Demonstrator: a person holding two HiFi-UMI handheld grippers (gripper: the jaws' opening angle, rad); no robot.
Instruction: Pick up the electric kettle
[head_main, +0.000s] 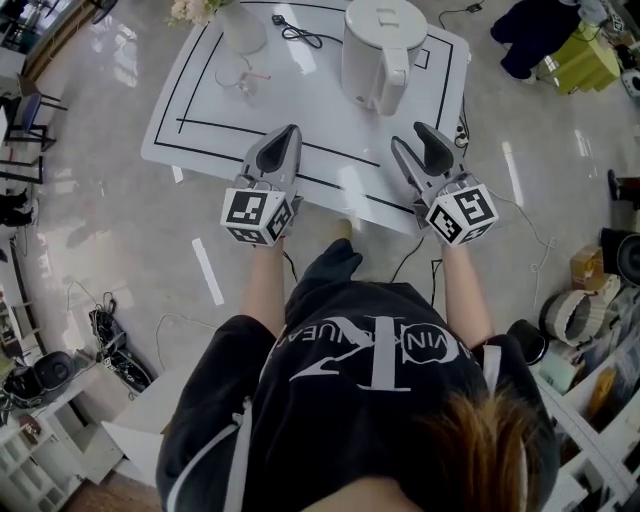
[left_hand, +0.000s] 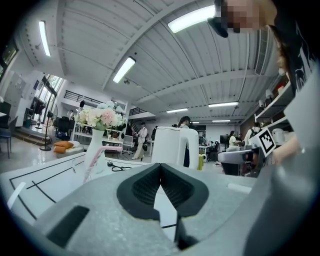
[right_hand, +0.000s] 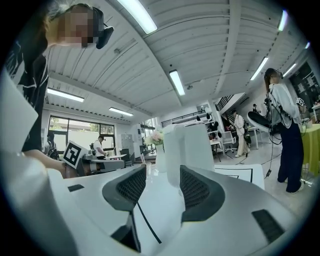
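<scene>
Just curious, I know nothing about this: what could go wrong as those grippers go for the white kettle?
The right gripper is open, short of the kettle handle; an off-centre grip could let the kettle tilt or slip. A glass with a straw and a flower vase stand left of the kettle; a wide swing might knock them.

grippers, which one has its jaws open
The right gripper: its jaws stand apart, and the electric kettle shows through the gap in its own view. The left gripper's jaws are pressed together.
</scene>
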